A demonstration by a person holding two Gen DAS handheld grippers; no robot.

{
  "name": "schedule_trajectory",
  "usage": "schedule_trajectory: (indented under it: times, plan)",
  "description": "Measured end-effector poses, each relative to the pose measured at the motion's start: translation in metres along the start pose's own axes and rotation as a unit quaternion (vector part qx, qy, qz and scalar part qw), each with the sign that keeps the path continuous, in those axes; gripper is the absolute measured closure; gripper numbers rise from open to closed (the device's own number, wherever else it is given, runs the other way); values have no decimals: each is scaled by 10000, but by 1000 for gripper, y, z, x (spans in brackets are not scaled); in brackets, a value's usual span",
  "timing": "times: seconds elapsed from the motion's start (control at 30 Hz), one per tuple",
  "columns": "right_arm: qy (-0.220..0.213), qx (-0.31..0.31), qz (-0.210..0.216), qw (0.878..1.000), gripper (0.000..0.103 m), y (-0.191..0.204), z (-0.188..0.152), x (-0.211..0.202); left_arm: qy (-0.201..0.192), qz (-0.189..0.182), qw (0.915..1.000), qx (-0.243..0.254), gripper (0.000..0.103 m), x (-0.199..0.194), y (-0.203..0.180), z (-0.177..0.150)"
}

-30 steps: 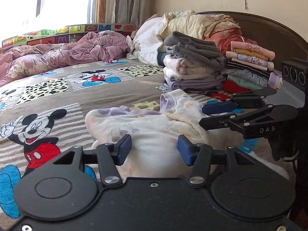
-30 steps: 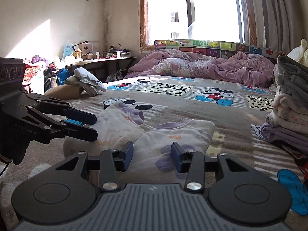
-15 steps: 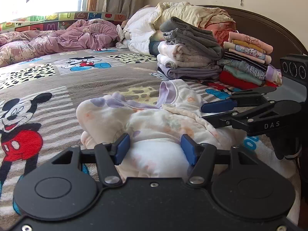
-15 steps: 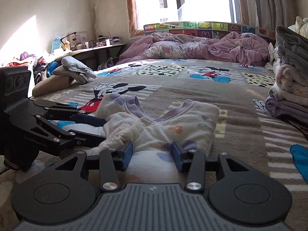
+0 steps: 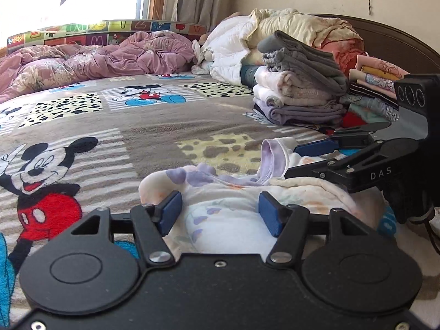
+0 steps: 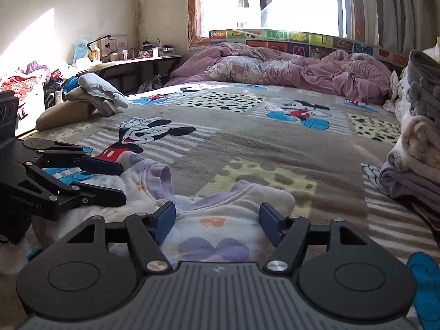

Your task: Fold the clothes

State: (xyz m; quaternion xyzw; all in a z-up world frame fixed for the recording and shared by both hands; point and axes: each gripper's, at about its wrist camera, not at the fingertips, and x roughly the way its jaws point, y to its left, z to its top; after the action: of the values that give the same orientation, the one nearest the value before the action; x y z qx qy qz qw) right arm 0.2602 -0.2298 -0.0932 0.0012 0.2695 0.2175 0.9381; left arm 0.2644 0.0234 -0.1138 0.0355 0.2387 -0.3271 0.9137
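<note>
Garment: a small white top (image 5: 247, 200) with purple and orange prints and a lilac neckband lies half-bundled on the bed (image 5: 165, 137), near the front edge, so both tools can reach it from the near side.
Left tongs: the left tongs (image 5: 220, 214) are spread wide, blue pads on either side of a bulge of the cloth; nothing is pinched. In the right wrist view they sit low at the top's left end (image 6: 101, 178), probably resting on the fabric, though contact is hard to confirm.
Right tongs: the right tongs (image 6: 217, 220) also gape wide over the near hem, gripping nothing. Judged from this, both are lined up to take the near edge for a fold.
Finished stack: folded clothes (image 5: 299, 93) are piled at the right, well apart from the top, which keeps the working patch free.
Surface: a plush brown blanket with Mickey Mouse panels (image 5: 41, 181), soft enough that cloth may drag.
Room: a rumpled pink quilt (image 6: 288, 66) lies by the bright window (image 6: 269, 0); a cluttered desk (image 6: 129, 60) stands by the left wall.
</note>
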Motion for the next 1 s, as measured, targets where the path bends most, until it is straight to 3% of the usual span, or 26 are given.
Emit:
schedule_trajectory:
  times: [0.13, 0.3, 0.43, 0.53, 0.6, 0.7, 0.83, 0.9, 1.0]
  plan:
    - [-13, 349, 164, 9993, 34, -6, -11, 3, 66, -84, 9999, -107, 42, 4, 4, -4]
    - [197, 214, -27, 9996, 35, 0, 1, -1, -80, 137, 9998, -155, 40, -5, -4, -1]
    - [-261, 612, -248, 9975, 35, 7, 11, -41, -469, 533, 9942, -811, 33, -37, -3, 11]
    - [-566, 1508, -325, 9864, 31, -5, 3, -71, -649, 593, 9832, -1599, 29, -64, 6, 14]
    - [-596, 2157, -244, 9743, 27, -20, -9, -79, -538, 625, 9724, -2184, 27, -75, 13, 9]
    - [-548, 3029, -77, 9514, 27, -39, -31, -84, -452, 537, 9428, -3260, 26, -85, 25, -10]
    - [-578, 3989, 295, 9147, 25, -52, -58, -70, -374, -19, 8999, -4345, 22, -82, 31, -28]
    - [-541, 4308, 449, 8997, 24, -56, -67, -59, -326, -144, 8948, -4451, 19, -75, 29, -27]
    - [-438, 4543, 582, 8878, 24, -58, -74, -41, -203, 2, 8994, -4367, 19, -61, 25, -27]
